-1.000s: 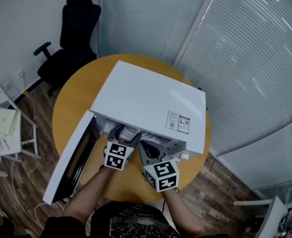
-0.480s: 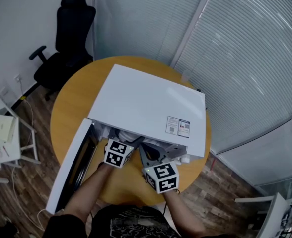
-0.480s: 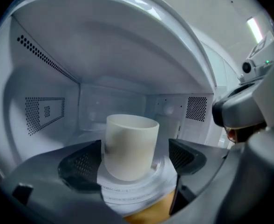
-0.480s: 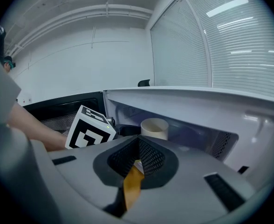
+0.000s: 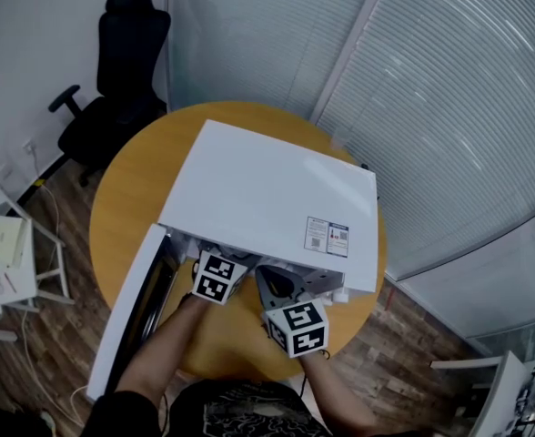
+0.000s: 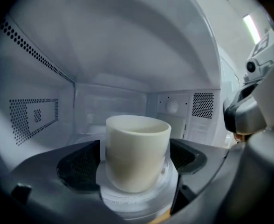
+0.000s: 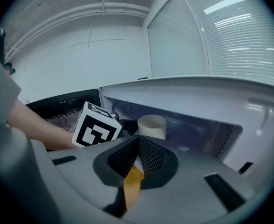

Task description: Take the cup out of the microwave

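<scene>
The cup [image 6: 136,153] is seen standing upright on the glass turntable [image 6: 138,199] inside the open microwave [image 5: 267,185], which is set on the round bench [image 5: 122,198]. The left gripper [image 6: 134,164] is reached into the cavity. Its jaws have just been opening and are spread wide, with the cup between them; the pads [image 6: 78,167] flank its wall, but no pressing is seen. The right gripper [image 7: 138,146] is held just outside the cavity mouth, its jaws brought together with nothing between them.

The cup is plain, cream and handle-less, with a thick, straight wall, so it is judged stiff and fairly light. Whether it is ceramic or plastic cannot be told, nor whether anything is in it. The smooth wall may be slippery. A hold is best taken across the mid-wall, below the rim, with the cup kept upright and lifted clear of the turntable, which may shift.
</scene>
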### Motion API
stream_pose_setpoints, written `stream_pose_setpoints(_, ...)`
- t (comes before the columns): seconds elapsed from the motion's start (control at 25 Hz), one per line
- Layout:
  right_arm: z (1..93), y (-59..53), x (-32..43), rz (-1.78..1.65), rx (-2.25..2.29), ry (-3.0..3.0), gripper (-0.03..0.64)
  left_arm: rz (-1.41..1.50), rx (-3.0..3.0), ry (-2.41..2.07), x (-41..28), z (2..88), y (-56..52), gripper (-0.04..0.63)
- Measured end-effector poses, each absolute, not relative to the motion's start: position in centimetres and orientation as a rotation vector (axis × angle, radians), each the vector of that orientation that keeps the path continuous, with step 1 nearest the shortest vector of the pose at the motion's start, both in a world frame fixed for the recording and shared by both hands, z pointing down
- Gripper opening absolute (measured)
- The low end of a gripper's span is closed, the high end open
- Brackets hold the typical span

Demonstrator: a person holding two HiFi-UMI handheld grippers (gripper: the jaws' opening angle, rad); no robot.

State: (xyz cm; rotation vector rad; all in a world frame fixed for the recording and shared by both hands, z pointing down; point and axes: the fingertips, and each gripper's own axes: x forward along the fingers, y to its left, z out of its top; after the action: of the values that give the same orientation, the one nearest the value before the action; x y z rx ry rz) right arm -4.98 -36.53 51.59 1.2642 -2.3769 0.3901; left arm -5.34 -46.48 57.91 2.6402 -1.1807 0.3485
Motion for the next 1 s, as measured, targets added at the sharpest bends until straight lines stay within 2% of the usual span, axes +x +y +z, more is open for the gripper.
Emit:
stream_pose_setpoints(0.68,52.27,-36.51,-4.93,0.401,1.265,-2.362,0.015,0.417,2.611,-1.303,-5.66,58.32,-47.39,0.453)
stream_pose_setpoints(0.8,52.27,-36.49,-4.94,0.407,1.268,-2.36,0.015,0.427,2.62,-1.292,-5.62,58.37,-47.33,0.42)
stream_pose_setpoints(1.0,52.12,-36.37,-4.93,0.403,1.274,-2.363,0.015,0.433,2.618,-1.284,-5.74,58.37,-47.21,0.416)
